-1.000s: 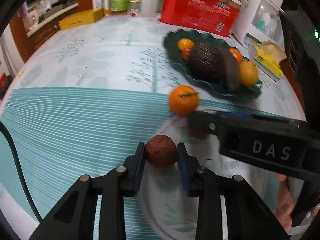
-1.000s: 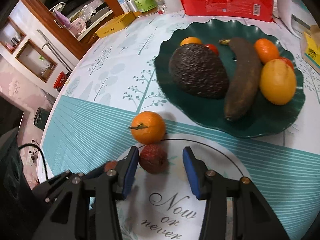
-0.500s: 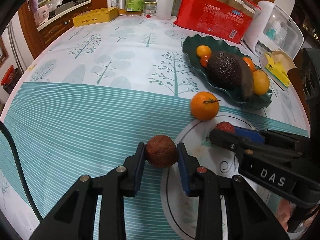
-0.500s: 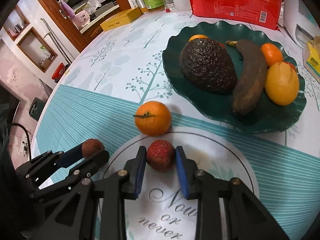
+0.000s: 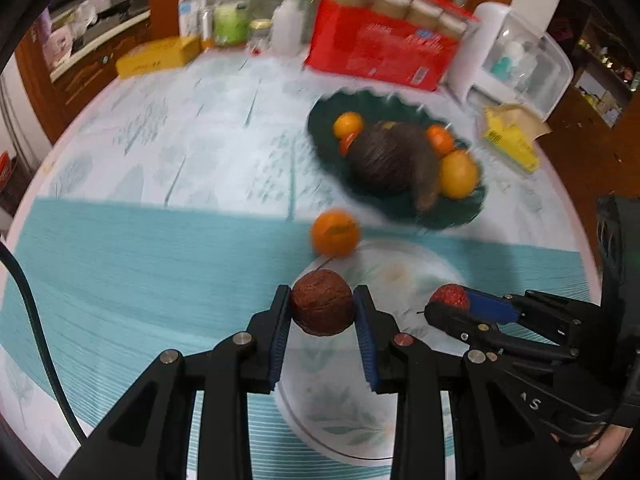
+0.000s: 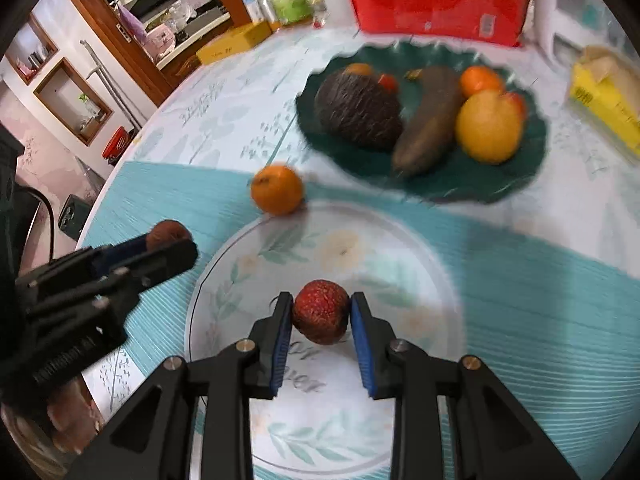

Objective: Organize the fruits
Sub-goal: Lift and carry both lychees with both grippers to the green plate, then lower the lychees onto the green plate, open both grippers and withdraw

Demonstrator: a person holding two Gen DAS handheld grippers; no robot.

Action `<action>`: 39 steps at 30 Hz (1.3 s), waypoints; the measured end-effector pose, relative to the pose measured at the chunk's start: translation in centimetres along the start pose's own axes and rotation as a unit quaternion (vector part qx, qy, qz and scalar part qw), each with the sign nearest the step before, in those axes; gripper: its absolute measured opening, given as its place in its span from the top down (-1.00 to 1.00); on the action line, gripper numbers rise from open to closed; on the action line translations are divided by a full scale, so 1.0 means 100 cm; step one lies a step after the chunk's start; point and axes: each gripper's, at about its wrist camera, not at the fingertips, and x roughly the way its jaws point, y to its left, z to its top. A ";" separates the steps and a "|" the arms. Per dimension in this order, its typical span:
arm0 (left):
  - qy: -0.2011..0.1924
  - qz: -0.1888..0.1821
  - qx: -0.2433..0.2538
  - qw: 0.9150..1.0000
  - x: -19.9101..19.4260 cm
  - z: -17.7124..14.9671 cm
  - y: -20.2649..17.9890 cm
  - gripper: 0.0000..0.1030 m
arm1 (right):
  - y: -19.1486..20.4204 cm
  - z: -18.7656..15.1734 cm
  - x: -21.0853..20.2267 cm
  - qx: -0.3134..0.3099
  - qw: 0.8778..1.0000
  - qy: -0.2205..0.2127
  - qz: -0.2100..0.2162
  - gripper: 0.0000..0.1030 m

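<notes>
Left gripper (image 5: 322,312) is clamping a brown lychee (image 5: 322,307); right gripper (image 6: 321,316) is clamping a red lychee (image 6: 320,310). Both fruits look light, bumpy-shelled and bruisable, best pinched gently across the middle.

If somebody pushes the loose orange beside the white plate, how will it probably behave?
The orange looks round and lies free on the flat tablecloth, so it would probably roll. Its skin seems firm, so likely not fragile. The white plate rim beside it might stop it.
</notes>
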 end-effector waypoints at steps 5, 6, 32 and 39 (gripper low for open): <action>-0.041 0.006 0.056 0.998 -0.045 0.046 -0.034 0.43 | -0.009 0.028 -0.057 -0.013 0.998 -0.051 -0.028 0.43; -0.053 0.014 0.067 0.996 -0.054 0.057 -0.040 0.43 | -0.012 0.035 -0.070 -0.015 0.997 -0.063 -0.031 0.43; 0.048 0.003 0.028 0.998 0.133 0.176 -0.039 0.43 | -0.084 0.156 0.007 0.068 0.995 -0.067 0.007 0.43; 0.061 -0.020 0.016 0.998 0.154 0.168 -0.032 0.42 | -0.093 0.151 0.032 0.087 0.995 -0.045 0.031 0.41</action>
